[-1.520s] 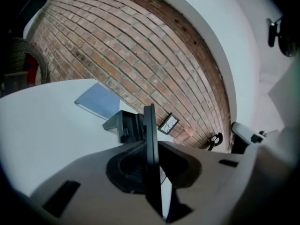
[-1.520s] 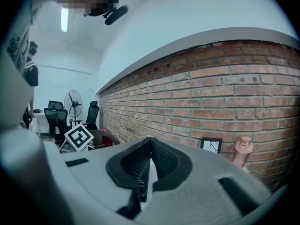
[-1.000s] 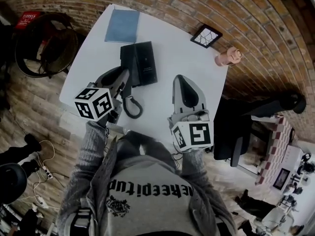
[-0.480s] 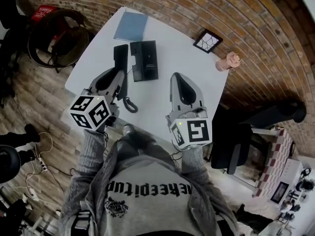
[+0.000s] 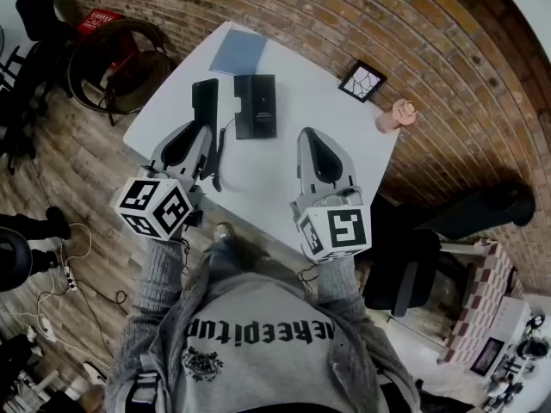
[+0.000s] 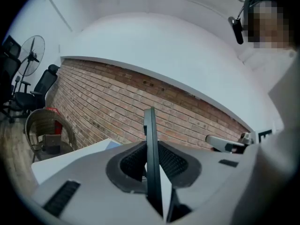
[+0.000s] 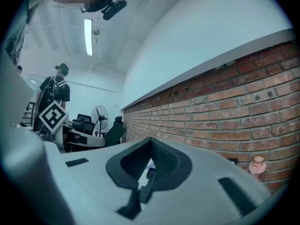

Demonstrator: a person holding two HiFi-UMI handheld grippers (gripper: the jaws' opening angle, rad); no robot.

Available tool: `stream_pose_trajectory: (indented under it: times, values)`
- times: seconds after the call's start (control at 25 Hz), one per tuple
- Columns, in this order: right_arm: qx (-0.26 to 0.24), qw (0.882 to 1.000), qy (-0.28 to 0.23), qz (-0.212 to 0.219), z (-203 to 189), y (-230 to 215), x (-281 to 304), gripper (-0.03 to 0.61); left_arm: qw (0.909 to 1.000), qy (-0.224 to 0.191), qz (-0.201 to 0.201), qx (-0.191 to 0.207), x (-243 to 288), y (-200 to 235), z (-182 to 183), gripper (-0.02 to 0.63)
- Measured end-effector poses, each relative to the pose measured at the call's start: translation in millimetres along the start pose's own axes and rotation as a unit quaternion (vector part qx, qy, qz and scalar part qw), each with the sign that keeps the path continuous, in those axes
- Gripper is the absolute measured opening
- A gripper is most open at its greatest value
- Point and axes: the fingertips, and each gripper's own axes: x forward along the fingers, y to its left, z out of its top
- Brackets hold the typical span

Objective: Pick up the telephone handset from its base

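Gripping black telephone handset (image 5: 204, 100) in left gripper (image 5: 204, 136), jaws part-open and pressed on it, off and just left of its base (image 5: 256, 106) on white table (image 5: 318, 101). Holding right gripper (image 5: 312, 134) closed, empty, near base.

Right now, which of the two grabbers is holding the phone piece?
The left gripper: the thin black handset is clamped between its jaws, off the base and beside it. The right gripper has its jaws shut on nothing.
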Motion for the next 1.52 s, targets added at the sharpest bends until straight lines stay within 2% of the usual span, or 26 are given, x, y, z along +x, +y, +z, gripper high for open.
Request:
stream_pose_trajectory:
  times: [0.32,0.68,1.52]
  values:
    - [-0.003,0.999,-0.023,0.025,16.6,7.2,-20.9,0.005,0.9986,-0.04,0.026,0.025,-34.0,-24.7,19.3,0.072]
    - [-0.01,0.998,-0.046,0.033,34.7,3.1,-50.5,0.005,0.994,-0.076,0.053,0.057,-64.7,-55.5,32.4,0.072]
    - [-0.017,0.996,-0.064,0.054,44.8,-6.6,-117.9,0.005,0.9788,-0.145,0.1,0.105,-115.2,-116.0,34.2,0.072]
